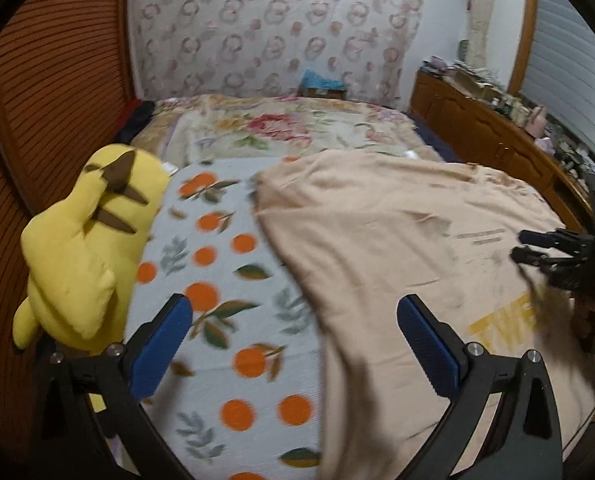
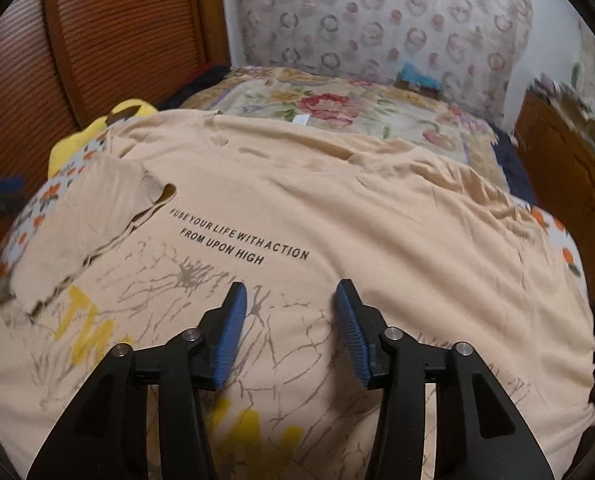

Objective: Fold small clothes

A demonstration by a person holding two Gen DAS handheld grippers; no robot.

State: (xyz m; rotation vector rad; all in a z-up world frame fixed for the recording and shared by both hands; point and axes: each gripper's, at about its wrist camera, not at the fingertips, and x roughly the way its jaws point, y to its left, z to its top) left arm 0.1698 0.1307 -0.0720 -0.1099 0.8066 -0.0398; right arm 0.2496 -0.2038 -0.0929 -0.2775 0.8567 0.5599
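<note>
Left wrist view. My left claw (image 1: 295,312) stands spread wide with nothing between its blue pads (image 1: 159,348), poised over the line where the beige T-shirt (image 1: 385,240) meets the orange-print blanket (image 1: 217,264) on the bed. The shirt lies spread over the blanket to my right, its near-left edge running diagonally below the claw. My right claw (image 1: 537,248) shows at the far right above the shirt. To fold well, I judge I should bring the left claw down onto that free edge, pinch only the shirt and not the blanket beneath, and keep the edge taut. A yellow plush toy (image 1: 89,240) sits just beside the blanket's left edge and could snag a wide sweep.

Right wrist view. The right claw (image 2: 289,300) is partly apart and empty, hanging above the T-shirt's printed lettering (image 2: 237,240). One sleeve (image 2: 97,200) lies turned in over the chest at the left. The floral quilt (image 2: 337,108) lies beyond the collar; a wooden cabinet (image 2: 557,184) stands to the right, well apart.
</note>
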